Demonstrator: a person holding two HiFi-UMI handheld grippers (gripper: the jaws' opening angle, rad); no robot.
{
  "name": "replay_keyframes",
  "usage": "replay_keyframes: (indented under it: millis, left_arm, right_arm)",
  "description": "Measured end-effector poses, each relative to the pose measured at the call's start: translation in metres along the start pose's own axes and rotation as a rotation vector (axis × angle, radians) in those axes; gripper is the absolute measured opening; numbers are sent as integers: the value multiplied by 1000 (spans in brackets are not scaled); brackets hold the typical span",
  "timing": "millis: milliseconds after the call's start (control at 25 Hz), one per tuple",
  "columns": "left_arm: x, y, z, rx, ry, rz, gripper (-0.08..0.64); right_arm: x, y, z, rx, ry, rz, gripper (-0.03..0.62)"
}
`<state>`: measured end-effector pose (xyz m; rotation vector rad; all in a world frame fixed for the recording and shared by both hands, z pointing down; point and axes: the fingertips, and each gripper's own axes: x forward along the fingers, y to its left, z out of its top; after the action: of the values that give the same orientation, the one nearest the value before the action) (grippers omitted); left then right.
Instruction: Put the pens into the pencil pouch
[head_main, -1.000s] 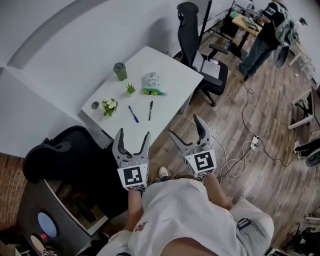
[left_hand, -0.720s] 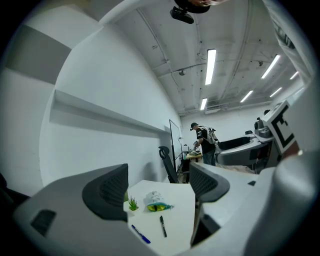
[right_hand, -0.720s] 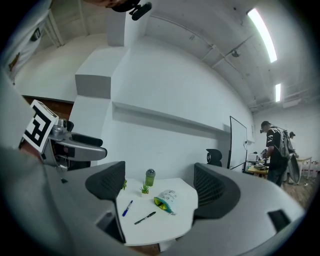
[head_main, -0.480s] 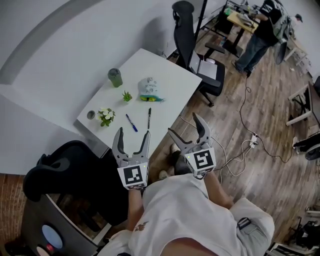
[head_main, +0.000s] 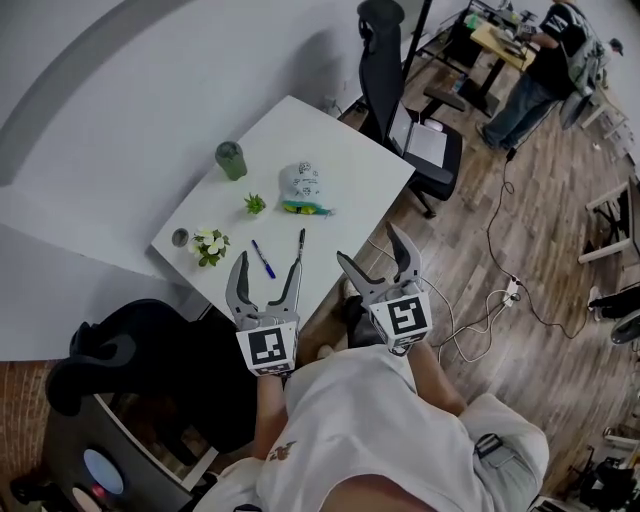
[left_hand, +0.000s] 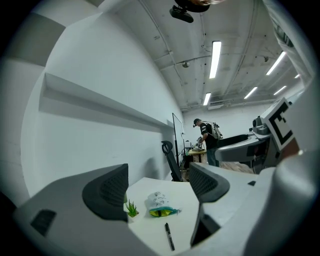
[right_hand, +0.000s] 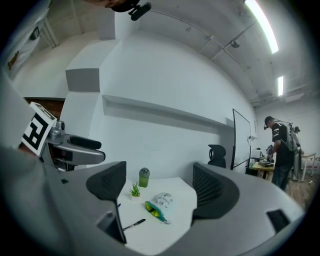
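Two empty grippers at the near edge of the tabletop (head_main: 340, 150)

Left gripper (head_main: 267, 275) and right gripper (head_main: 372, 255) hover with jaws spread wide, nothing between them. The blue pen (head_main: 263, 258) and black pen (head_main: 298, 246) lie apart, side by side, near that edge. Beyond them lies the pencil pouch (head_main: 302, 188), its yellow-lined mouth toward the pens. A small plant (head_main: 255, 204) sits just beside it.

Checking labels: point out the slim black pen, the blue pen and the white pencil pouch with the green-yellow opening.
slim black pen (head_main: 300, 245), head view, mid-barrel.
blue pen (head_main: 262, 259), head view, mid-barrel.
white pencil pouch (head_main: 301, 183), head view, white body.
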<state>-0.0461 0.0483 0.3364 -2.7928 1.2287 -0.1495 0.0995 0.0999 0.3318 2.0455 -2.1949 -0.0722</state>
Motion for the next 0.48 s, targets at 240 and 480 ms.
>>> replay_keyframes:
  millis: [240,480]
  left_arm:
    - [49,1,-4,-38,40,46,379]
    - [95,1,-19,-15,106,82,379]
  right_arm:
    - [41,-36,-8,13,27,51,407]
    - [87,-71,-21,27,49,121,405]
